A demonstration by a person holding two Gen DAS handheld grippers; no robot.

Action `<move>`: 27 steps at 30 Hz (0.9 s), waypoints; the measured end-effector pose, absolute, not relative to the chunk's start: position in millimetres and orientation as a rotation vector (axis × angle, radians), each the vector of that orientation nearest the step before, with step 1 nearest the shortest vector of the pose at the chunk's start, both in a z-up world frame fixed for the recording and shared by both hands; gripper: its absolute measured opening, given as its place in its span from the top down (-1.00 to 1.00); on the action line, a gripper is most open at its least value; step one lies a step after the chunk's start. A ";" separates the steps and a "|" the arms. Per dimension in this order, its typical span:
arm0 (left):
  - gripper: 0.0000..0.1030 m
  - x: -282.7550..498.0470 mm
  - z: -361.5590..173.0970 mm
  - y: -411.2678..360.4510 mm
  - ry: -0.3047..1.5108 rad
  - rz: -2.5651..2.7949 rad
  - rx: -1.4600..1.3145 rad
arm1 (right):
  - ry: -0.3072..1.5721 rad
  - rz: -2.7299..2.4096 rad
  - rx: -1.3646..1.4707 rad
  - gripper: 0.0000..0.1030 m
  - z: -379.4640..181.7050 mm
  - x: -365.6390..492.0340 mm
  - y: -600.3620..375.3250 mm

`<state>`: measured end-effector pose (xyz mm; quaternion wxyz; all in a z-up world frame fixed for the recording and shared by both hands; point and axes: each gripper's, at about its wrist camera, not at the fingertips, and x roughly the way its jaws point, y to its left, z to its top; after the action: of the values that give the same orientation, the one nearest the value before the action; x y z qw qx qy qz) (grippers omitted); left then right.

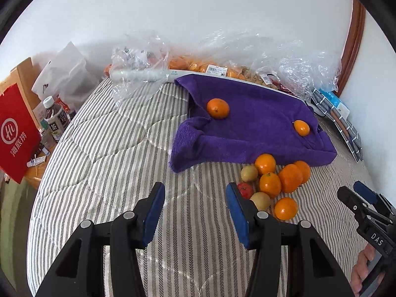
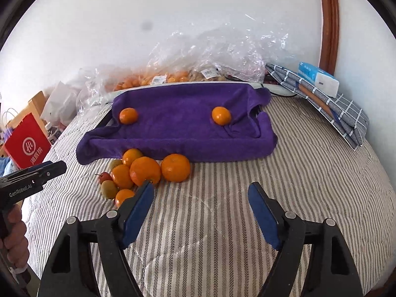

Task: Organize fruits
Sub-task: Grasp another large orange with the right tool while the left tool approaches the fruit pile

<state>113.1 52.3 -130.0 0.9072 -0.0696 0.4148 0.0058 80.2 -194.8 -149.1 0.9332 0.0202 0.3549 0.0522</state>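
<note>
While both spread wide, left tool and right tool hold nothing.

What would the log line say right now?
left gripper open, empty | right gripper open, empty | two oranges on purple towel | fruit pile on bed

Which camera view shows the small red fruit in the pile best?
The right wrist view: the small red fruit lies at the pile's left edge, whole, with its stem showing. In the left wrist view the same fruit is partly hidden behind the open left gripper.
</note>
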 end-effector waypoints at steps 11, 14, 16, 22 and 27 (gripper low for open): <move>0.04 122.9 -165.2 83.6 0.911 0.061 -0.160 | 0.801 0.153 0.082 0.01 -173.4 102.0 -186.4; 0.04 129.2 -171.6 90.1 0.924 0.061 -0.170 | 0.792 0.174 0.074 0.02 -175.5 107.2 -181.7; 0.04 132.3 -174.7 92.9 0.925 0.062 -0.171 | 0.791 0.182 0.052 0.04 -177.4 112.9 -176.6; -0.02 138.0 -177.7 94.1 0.920 0.032 -0.173 | 0.805 0.188 0.030 0.11 -186.0 131.6 -166.6; -0.04 140.6 -178.3 94.2 0.907 0.015 -0.167 | 0.813 0.183 0.022 0.11 -188.5 145.0 -160.7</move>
<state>140.6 94.2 -178.3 0.8956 -0.0807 0.4374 0.0070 145.0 -160.7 -188.5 0.9143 0.0107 0.3949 0.0889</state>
